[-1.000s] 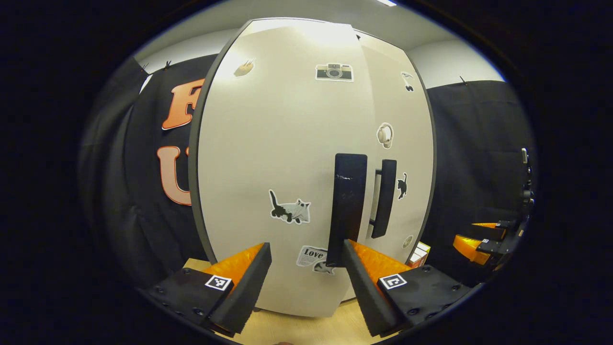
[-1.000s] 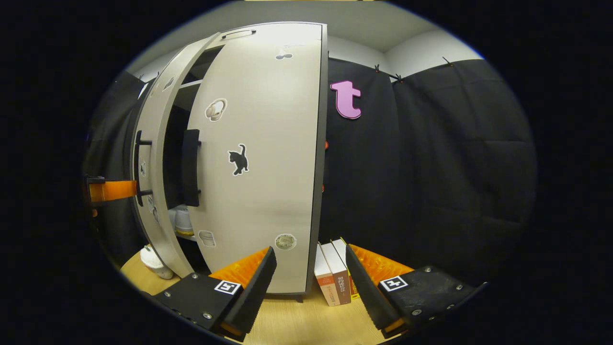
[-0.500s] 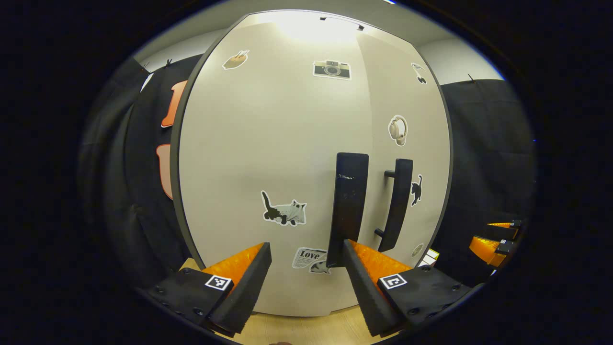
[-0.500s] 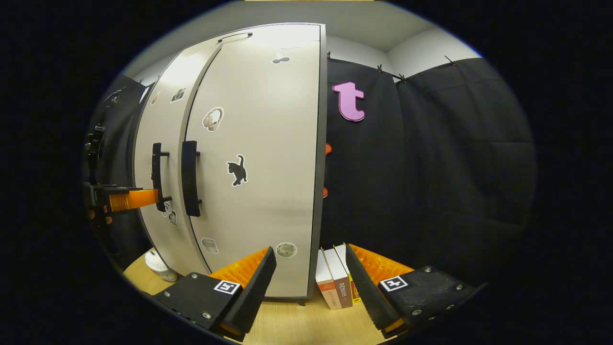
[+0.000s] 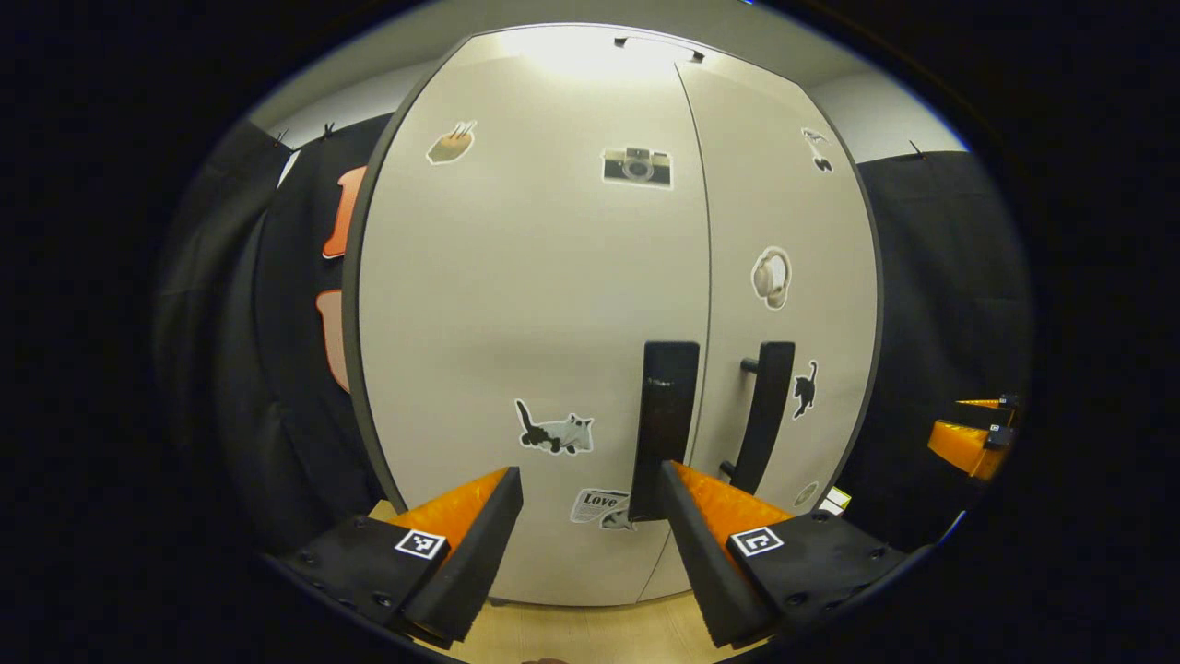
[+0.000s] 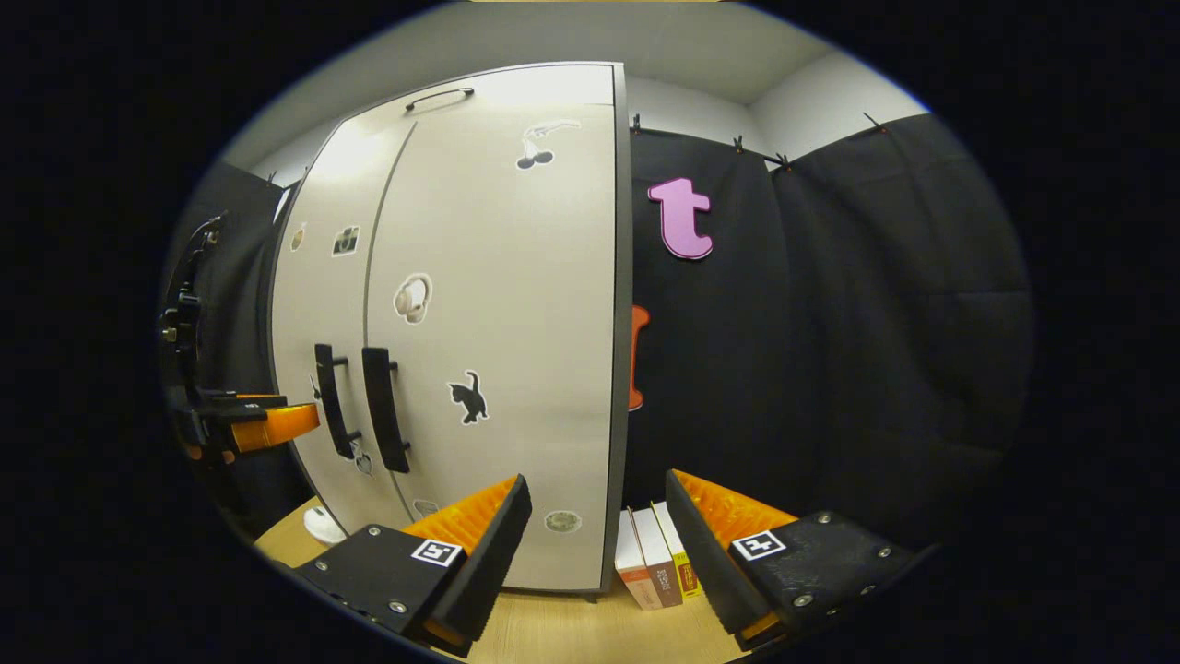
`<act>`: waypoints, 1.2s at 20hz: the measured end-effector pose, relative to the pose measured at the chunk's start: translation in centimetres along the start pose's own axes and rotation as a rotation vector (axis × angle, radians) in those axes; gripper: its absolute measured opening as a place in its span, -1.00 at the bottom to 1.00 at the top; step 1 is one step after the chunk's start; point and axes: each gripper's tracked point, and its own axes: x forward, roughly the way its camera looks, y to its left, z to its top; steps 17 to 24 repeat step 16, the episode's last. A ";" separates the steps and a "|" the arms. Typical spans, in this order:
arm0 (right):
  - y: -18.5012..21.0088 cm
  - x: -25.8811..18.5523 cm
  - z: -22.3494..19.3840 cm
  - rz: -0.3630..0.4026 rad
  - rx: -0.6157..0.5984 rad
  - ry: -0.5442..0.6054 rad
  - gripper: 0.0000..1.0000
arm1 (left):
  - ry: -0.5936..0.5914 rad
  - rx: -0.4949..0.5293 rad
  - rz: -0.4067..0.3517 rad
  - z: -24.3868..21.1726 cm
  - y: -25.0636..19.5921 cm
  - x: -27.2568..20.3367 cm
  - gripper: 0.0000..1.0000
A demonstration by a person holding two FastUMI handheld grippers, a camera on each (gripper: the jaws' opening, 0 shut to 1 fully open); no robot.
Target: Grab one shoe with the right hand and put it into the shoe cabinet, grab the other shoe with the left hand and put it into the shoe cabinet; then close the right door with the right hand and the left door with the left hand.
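We see the shoe cabinet point(image 5: 553, 304) with both doors shut, standing on the wooden tabletop point(image 6: 562, 636). Our left gripper point(image 5: 590, 535) and right gripper point(image 6: 595, 544) hang open before it, holding nothing.

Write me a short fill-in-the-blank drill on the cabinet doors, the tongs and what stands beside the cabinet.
1. Both doors of the shoe cabinet are ____.
2. The left tongs are ____, gripping nothing.
3. Beside the cabinet's right side stand several ____.
4. The cat sticker lies ____ of the left door's handle in the left gripper view.

Missing words: closed; open; books; left
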 end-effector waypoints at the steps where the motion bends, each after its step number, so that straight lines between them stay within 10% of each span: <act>1: -0.1 -0.5 1.3 0.003 0.000 -0.018 0.82 | -0.022 -0.003 0.006 1.1 0.2 -0.6 0.93; 24: -3.9 -6.5 9.7 -0.040 -0.045 -0.190 0.84 | -0.228 0.010 0.174 9.4 5.3 -9.7 0.92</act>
